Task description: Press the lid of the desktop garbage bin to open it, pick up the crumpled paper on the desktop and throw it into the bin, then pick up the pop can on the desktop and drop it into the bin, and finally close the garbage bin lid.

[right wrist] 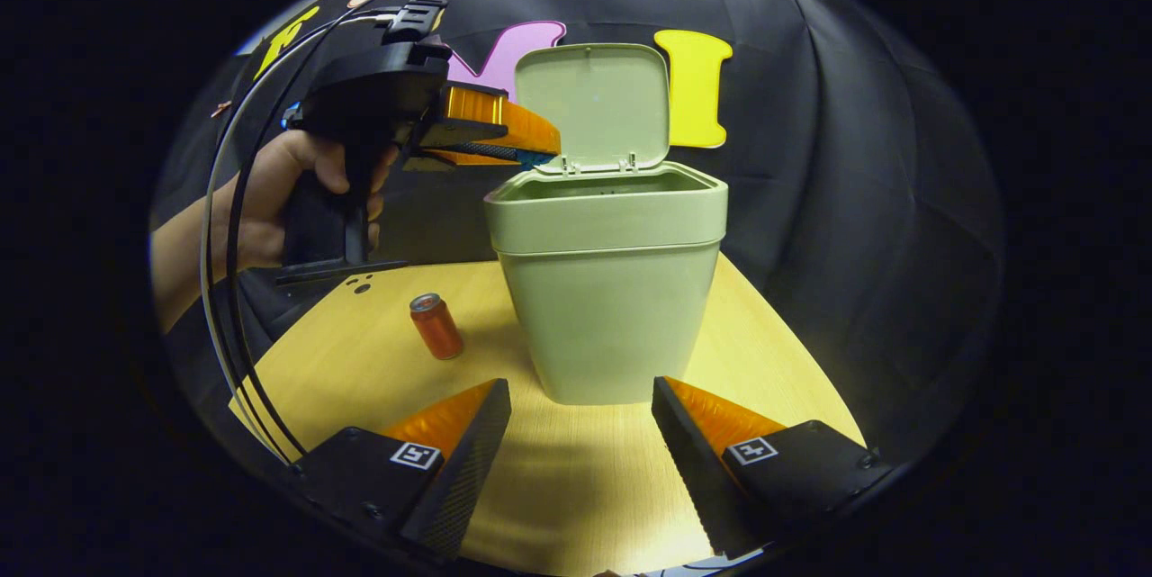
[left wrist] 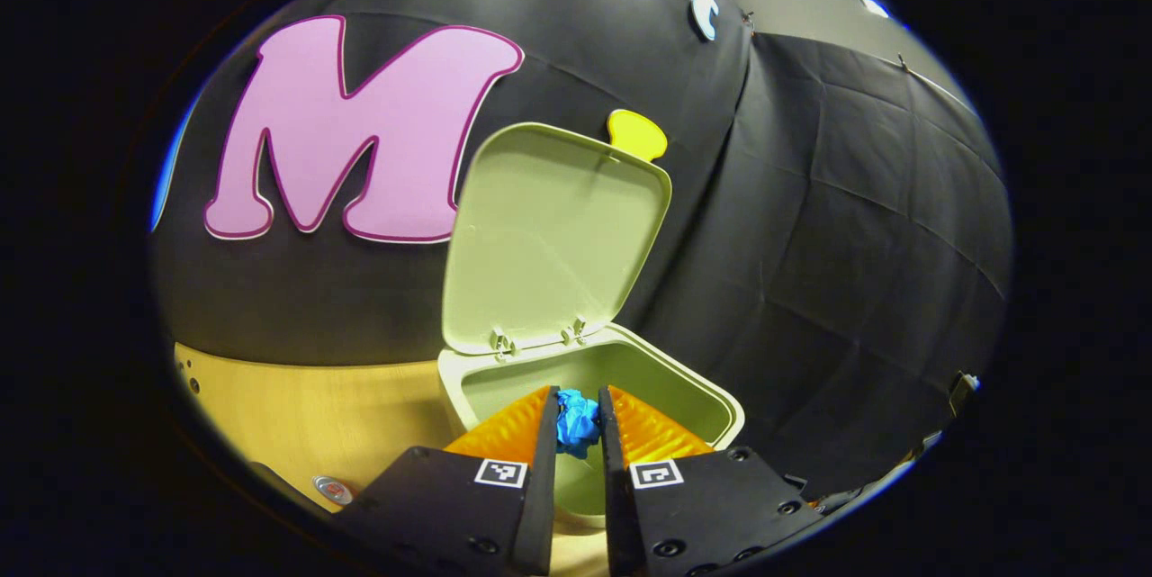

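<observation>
Setting: pale wooden surface (right wrist: 576, 478) before a black cloth wall; green bin (right wrist: 607, 289) standing on it, lid (left wrist: 553, 235) tipped up and back
Left tool (left wrist: 576, 424): pinching the blue crumpled paper (left wrist: 576, 419); poised straight over the bin's open mouth, so release should drop it in
Right tool (right wrist: 580, 419): spread, holding nothing
Can (right wrist: 436, 325): upright at 10 o'clock of the right tool, left of the bin; likely the next pickup

The garbage bin (right wrist: 608, 289) and its raised lid (left wrist: 553, 239) look like smooth, matt plastic. The desktop (right wrist: 576, 469) shows pale wood grain with a slight sheen. The pop can (right wrist: 436, 326) seems glossy metal. The crumpled paper (left wrist: 576, 421) looks creased, possibly slightly shiny.
</observation>
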